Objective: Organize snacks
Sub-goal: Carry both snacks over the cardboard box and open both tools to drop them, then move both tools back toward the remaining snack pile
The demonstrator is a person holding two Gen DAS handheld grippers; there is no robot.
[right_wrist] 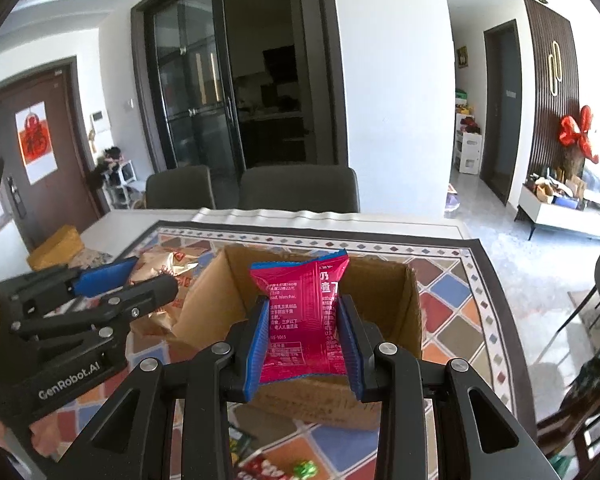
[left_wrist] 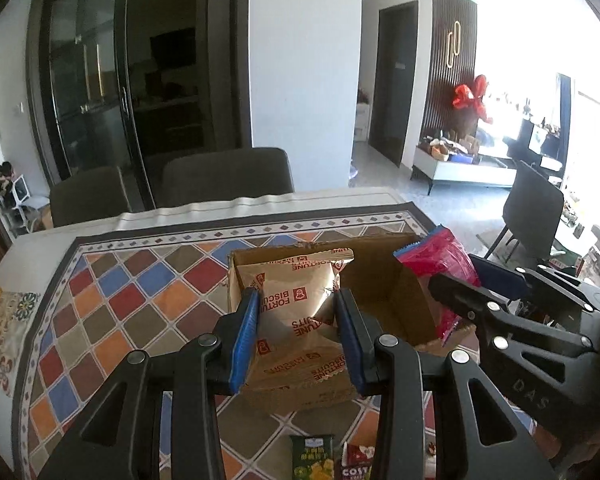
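Tan biscuit packet (left_wrist: 296, 312), red print; magenta packet (right_wrist: 300, 316), blue-edged.

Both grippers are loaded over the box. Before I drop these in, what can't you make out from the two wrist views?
- Floor of the cardboard box: hidden in the right wrist view by the red packet, in the left wrist view by the Fortune Biscuits packet.
- Snack packets at the bottom of the left wrist view: cut off by the frame edge and the left gripper.
- Red packet's small print: too fine to read.
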